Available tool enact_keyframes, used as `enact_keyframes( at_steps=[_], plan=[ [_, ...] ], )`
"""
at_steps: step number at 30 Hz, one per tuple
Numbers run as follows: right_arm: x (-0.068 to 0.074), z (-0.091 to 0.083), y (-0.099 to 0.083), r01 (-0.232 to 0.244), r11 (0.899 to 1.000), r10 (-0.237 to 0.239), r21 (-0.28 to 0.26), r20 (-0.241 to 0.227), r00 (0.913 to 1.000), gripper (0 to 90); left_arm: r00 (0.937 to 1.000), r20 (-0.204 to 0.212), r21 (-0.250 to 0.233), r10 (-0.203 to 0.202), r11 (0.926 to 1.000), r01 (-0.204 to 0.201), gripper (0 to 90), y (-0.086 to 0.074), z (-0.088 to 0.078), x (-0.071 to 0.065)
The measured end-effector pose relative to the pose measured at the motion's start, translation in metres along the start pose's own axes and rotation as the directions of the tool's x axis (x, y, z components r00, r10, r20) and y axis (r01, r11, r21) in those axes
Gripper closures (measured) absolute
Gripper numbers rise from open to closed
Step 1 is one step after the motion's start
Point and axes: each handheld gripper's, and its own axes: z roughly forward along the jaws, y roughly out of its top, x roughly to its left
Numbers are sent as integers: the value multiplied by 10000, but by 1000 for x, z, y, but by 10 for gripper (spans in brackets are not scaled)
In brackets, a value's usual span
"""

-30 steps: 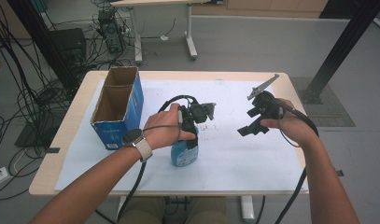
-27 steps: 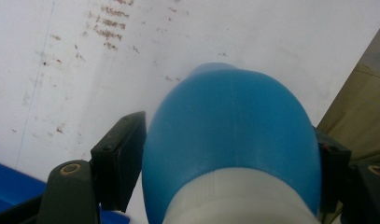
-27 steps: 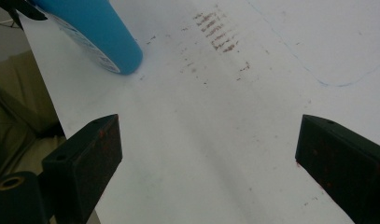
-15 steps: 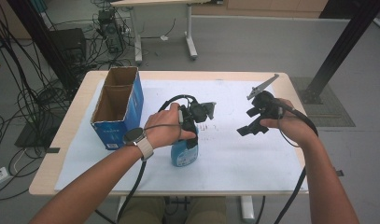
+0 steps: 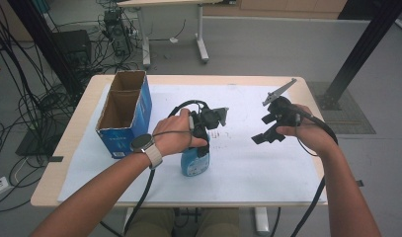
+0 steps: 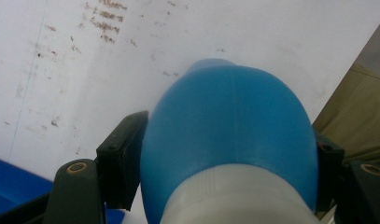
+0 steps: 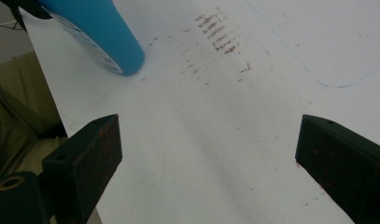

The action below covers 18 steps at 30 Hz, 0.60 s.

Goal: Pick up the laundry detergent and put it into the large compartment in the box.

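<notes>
Left jaws: the left gripper [image 5: 204, 129] was clamped from above on the blue bottle [image 6: 229, 135], one pad on each flank.
Right jaws: the right gripper [image 7: 211, 154] gaped wide, holding nothing.
Bottle's bearing: upright between the left jaws, well off from the right ones.
Look: smooth blue body, white collar.
Underfoot: white sheet [image 7: 234, 93], cardboard box [image 5: 123, 112] off to the side.

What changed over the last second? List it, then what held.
Nothing visibly moved. The left gripper stays clamped on the blue plastic spray bottle standing on the white sheet; the right gripper stays open above the sheet; the blue cardboard box is unmoved.
</notes>
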Motion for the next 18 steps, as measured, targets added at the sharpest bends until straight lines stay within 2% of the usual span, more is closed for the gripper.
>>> enact_keyframes(
  at_steps=[1, 2, 18],
  plan=[
    [0, 0, 0, 0, 10000, 0, 0, 0, 10000, 70, 10000, 0, 0, 0, 10000, 0, 310, 0, 0, 0],
    [0, 0, 0, -6, 10000, 6, -6, 0, 10000, 70, 9997, 225, -85, -43, 10000, 45, 378, -1, 0, 3],
    [1, 0, -1, -63, 10000, 63, -6, 15, 10000, 70, 9996, 280, 27, -83, 10000, 83, 389, 1, 0, 5]
  ],
)
